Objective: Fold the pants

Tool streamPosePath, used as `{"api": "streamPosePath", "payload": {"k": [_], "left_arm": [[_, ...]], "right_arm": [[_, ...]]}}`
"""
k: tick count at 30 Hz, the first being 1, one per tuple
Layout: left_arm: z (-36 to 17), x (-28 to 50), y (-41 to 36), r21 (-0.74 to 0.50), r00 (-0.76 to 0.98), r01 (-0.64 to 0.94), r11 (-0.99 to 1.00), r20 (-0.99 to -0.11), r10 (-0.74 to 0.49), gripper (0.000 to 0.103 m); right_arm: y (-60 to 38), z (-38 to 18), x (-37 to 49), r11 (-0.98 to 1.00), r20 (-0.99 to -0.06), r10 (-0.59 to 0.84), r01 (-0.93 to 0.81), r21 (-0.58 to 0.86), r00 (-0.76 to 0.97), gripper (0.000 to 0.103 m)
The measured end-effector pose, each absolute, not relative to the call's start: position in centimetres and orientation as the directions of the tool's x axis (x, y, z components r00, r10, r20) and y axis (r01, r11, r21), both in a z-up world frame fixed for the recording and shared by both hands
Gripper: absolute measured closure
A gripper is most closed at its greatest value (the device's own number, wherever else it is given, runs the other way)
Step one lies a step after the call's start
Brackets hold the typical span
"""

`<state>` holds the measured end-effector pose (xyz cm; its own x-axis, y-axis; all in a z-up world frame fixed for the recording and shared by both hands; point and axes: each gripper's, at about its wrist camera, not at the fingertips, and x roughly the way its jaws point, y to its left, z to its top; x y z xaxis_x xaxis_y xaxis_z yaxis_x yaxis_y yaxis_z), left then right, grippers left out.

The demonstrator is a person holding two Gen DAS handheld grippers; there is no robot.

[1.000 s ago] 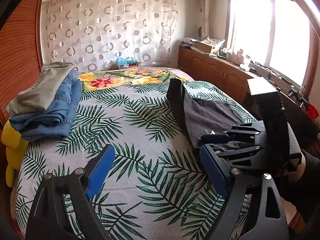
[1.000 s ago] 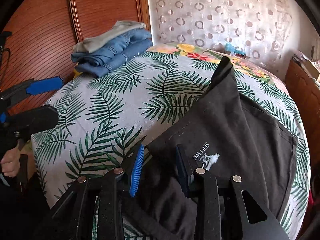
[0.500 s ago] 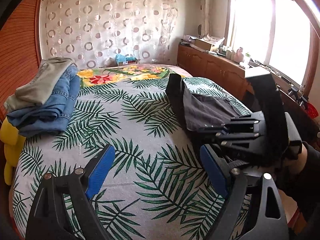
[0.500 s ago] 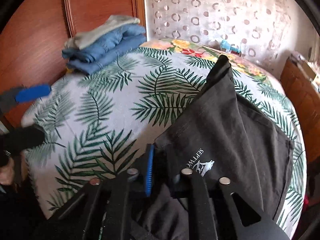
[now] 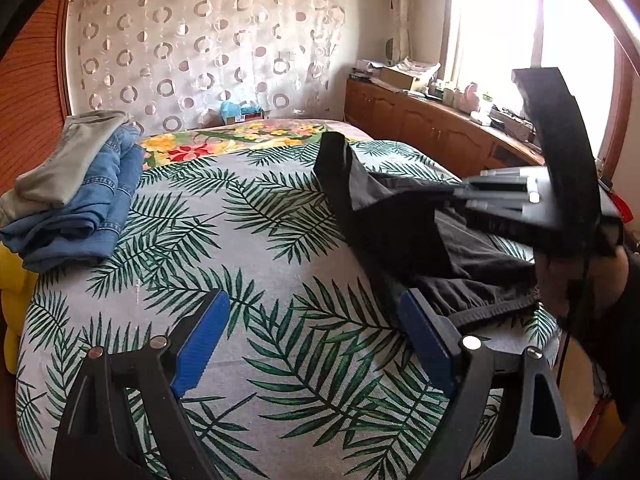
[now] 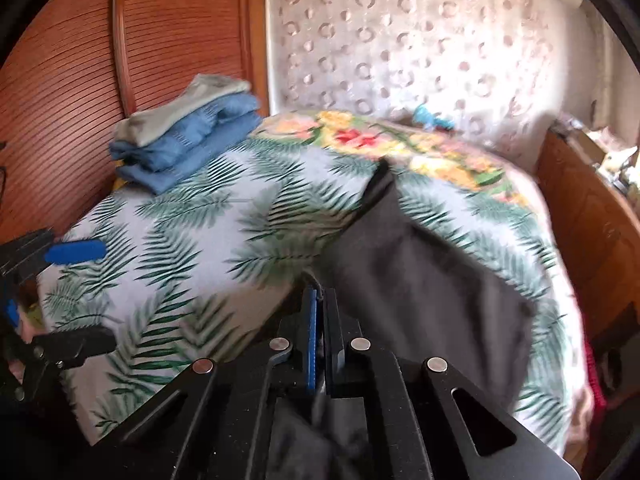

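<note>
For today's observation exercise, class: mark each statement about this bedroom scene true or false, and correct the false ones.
1. The right tool is shut on the black fabric pants. True.
2. The left tool grips the pants. False: it is open over the palm-leaf bedspread, holding nothing.
3. The folded blue denim jeans lie on top of the folded grey trousers. False: the grey pair is on top.
4. The black pants lie on the bed's window side. True.
</note>
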<state>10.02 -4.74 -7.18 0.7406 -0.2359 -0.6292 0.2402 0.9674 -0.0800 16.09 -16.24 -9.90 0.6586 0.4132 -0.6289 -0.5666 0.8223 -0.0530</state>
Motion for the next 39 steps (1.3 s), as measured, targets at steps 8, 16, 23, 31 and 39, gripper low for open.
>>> {"api": "streamPosePath", "payload": {"k": [8, 16, 23, 31, 39], "left_arm": [[-7.3, 10.0, -5.4, -0.08, 0.734, 0.251, 0.965, -0.633, -0.244, 0.015], [-7.2, 9.8, -5.5, -0.078, 0.735, 0.253, 0.964, -0.632, -0.244, 0.015], [-7.4, 9.8, -5.5, -0.077, 0.734, 0.252, 0.965, -0.635, -0.242, 0.015], [-7.8, 9.7, -5.6, -0.08, 0.729, 0.254, 0.964, -0.639, -0.246, 0.015], [-7.9, 9.6, -6.3, -0.079, 0.723, 0.266, 0.961, -0.642, -0.253, 0.015]], "right_arm": [[-19.2, -8.4, 19.0, 0.873, -0.601, 0.251, -0.445, -0.197, 0.759, 0.101], [-20.1, -9.8, 21.7, 0.914, -0.59, 0.092, -0.303, -0.269, 0.802, 0.101], [-19.4, -11.6, 25.2, 0.926, -0.622, 0.023, -0.251, -0.281, 0.783, 0.101], [-20.7, -11.6, 26.2, 0.96, -0.66, 0.068, -0.229, -0.161, 0.748, 0.101], [-23.8, -10.6, 22.5, 0.962, -0.64, 0.156, -0.261, -0.073, 0.752, 0.073]]}}
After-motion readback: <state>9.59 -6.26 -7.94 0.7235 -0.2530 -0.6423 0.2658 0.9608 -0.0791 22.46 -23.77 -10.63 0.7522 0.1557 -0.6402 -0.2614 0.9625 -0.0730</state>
